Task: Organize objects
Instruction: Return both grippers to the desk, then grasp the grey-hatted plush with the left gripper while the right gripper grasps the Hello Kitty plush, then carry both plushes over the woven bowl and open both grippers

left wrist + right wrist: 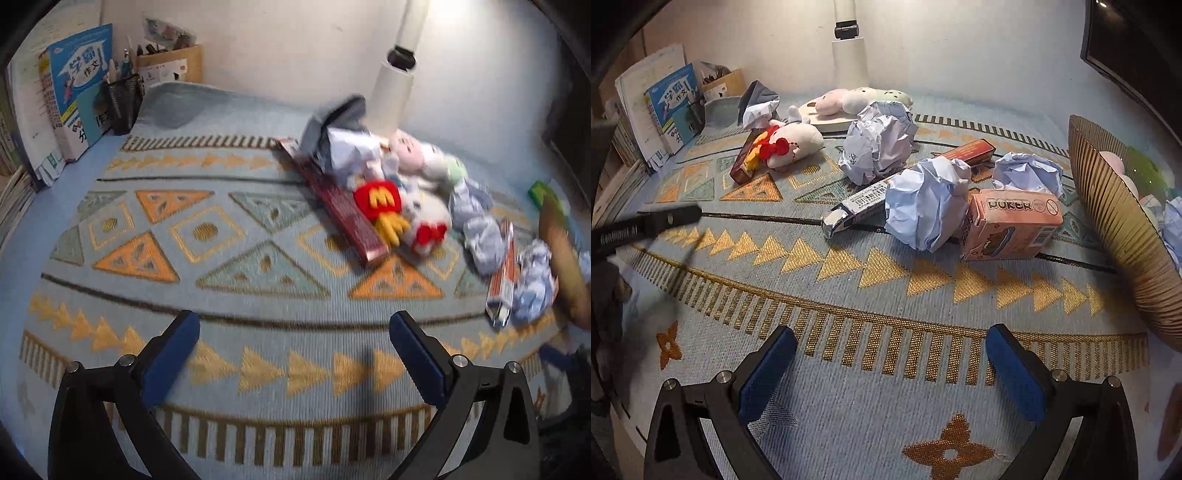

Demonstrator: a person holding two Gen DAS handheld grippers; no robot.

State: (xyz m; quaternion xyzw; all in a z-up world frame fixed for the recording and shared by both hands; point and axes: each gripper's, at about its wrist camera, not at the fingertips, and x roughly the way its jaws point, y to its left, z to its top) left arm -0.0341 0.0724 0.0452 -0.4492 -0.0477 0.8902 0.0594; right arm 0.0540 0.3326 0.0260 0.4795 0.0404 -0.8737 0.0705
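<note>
Two tools, both released: left tool [294,354] hovering with blue pads apart over bare mat [229,266], nothing between; right tool [891,365] likewise spread wide above the mat's near edge, holding nothing.

On the counter, counted from the right view:
- Three paper balls: one large at centre back [878,143], one nearest [925,201], one at right [1028,173].
- Two long boxes. Dark red box [744,162] at left, long axis running from near-left to far-right, tucked beside and partly under the white plush [796,142]. Second long box [908,181] lying flat, long axis diagonal, silver end pointing near-left, red end far-right; nearest paper ball resting across its middle.
- One pink card box [1010,227] marked POKER, lying on its side, long axis left to right, touching the nearest ball.
- Plush toys: one white with red bow and fries pouch, head toward the right; another pale plush [862,99] on the lamp base [831,123], possibly two joined, hard to separate.
- One ribbed basket [1123,229] at the right edge, tilted, with soft items and paper inside.
- One grey pouch [759,98] stuffed with paper, at back left.

Left view blurred; same heap visible at its right, red box [341,203] again diagonal.

Books [74,92] and a mesh pen cup [123,101] standing in the far-left corner.
</note>
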